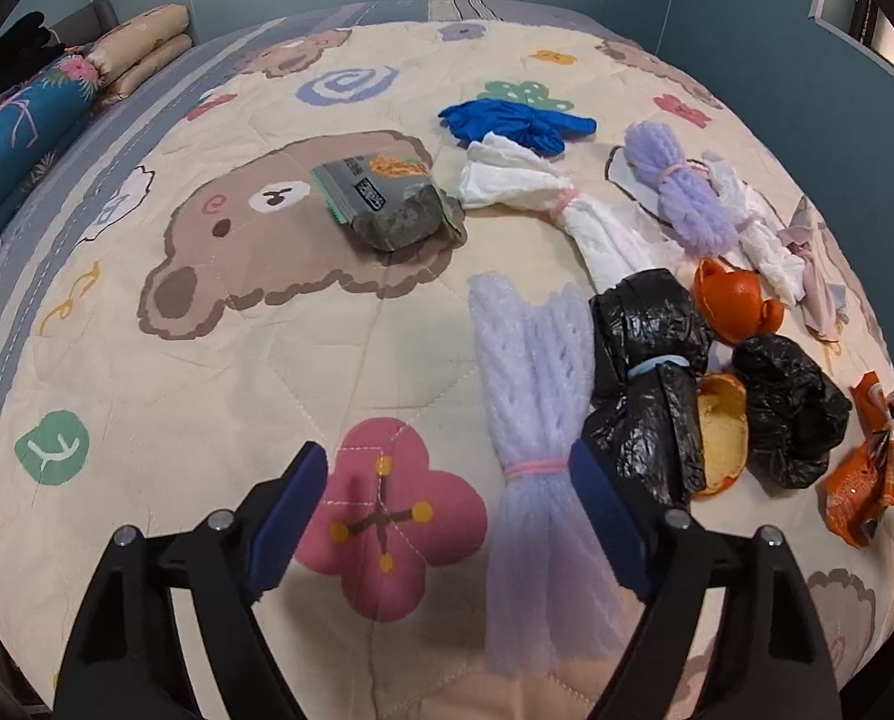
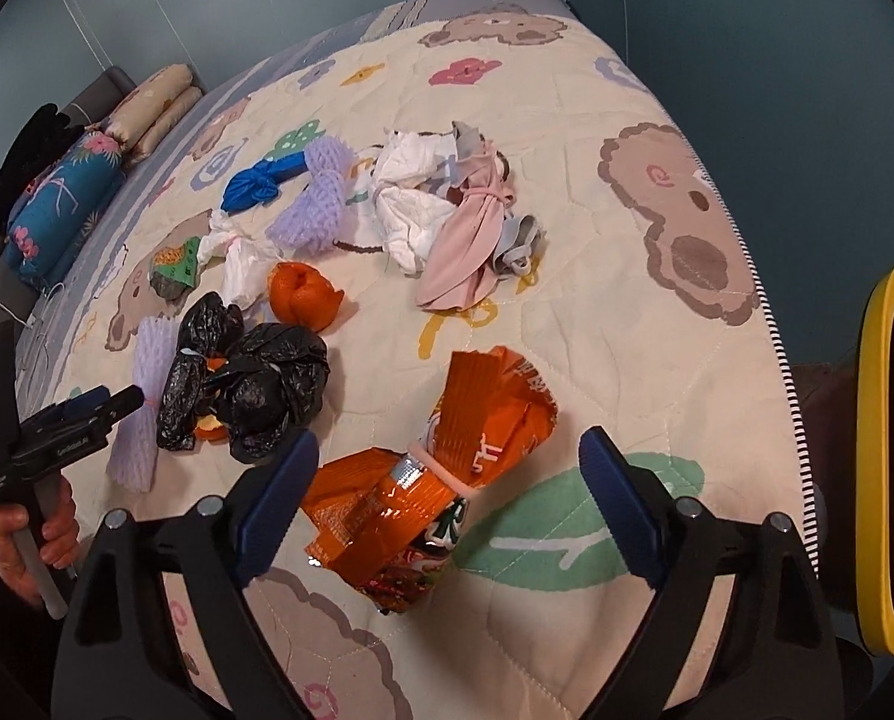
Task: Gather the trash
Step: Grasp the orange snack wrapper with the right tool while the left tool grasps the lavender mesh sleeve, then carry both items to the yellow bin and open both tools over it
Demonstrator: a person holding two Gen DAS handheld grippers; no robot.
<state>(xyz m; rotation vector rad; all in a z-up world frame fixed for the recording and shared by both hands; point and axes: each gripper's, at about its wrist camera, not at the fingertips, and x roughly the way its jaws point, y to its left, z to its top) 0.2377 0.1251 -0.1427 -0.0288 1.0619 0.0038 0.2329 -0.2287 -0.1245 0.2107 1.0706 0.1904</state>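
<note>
Both grippers are held low over a bed quilt (image 1: 147, 396) with bears and flowers on it. Nothing is gripped yet.

The left gripper (image 1: 447, 516) is spread wide. A pale purple foam net (image 1: 531, 408), tied with a pink band, lies between its jaws. The right blue pad is just beside the band, but the net is not squeezed. The left pad is well apart from it.

The right gripper (image 2: 447, 492) is spread wide too. An orange snack wrapper (image 2: 423, 498), also tied with a band, lies between its jaws. It is not pinched.

More trash is scattered on the quilt: two black bags (image 1: 657, 372), orange peel (image 1: 735, 300), a white tissue bundle (image 1: 543, 198), a blue glove (image 1: 513, 120), a darker purple net (image 1: 681, 198) and a grey packet (image 1: 381, 198).

To do this step well, each gripper should probably be lowered a little more and centered over the tied middle, where the bundle is thinnest. Then the jaws can be closed gently. The left gripper may need to be slid toward the net, so the black bag beside it is not caught as well.

A bin with a yellow rim (image 2: 879, 450) is seen at the right edge of the right wrist view, beside the bed. Its inside looks dark, and what is in it cannot be told.
</note>
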